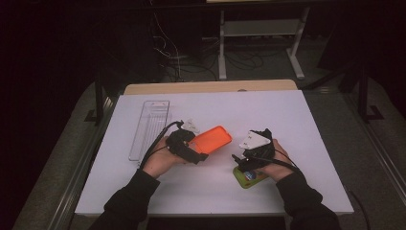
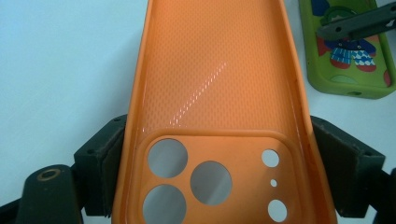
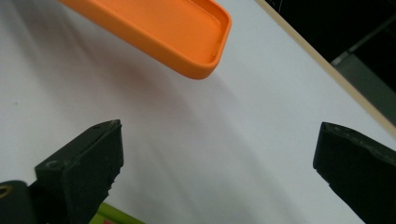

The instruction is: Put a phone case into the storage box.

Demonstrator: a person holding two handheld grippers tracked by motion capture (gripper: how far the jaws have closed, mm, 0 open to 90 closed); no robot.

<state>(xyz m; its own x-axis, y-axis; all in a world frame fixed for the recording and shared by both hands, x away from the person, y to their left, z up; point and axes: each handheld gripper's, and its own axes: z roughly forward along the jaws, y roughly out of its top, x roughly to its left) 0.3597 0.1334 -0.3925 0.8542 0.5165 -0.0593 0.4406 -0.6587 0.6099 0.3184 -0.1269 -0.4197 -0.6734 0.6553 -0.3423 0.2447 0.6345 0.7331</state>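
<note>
A: High view: fixed overhead, person's side, facing forward and down; whole white table point(image 1: 287, 115) in frame, floor beyond.

B: Left gripper view: very close, along its jaws onto the orange phone case point(image 2: 219, 93). Right gripper view: low, near the tabletop, angled toward the table's far edge.

A: Overlap?

B: All three catch that case.

Your orange phone case point(image 2: 219, 84) looks like soft silicone or rubbery plastic: inside w/ a fine dotted texture and a glossy streak of glare, outer rim smooth and matt. The green phone case point(image 2: 348, 70) seems the same rubbery stuff, semi-matt, w/ a printed cartoon pic. Your left gripper point(image 2: 215, 186) has matt black jaws, slightly grainy plastic. Table point(image 1: 287, 115) is a smooth matt white top w/ a wood-look edge. The tray point(image 1: 150, 128) is clear, shiny plastic.
</note>
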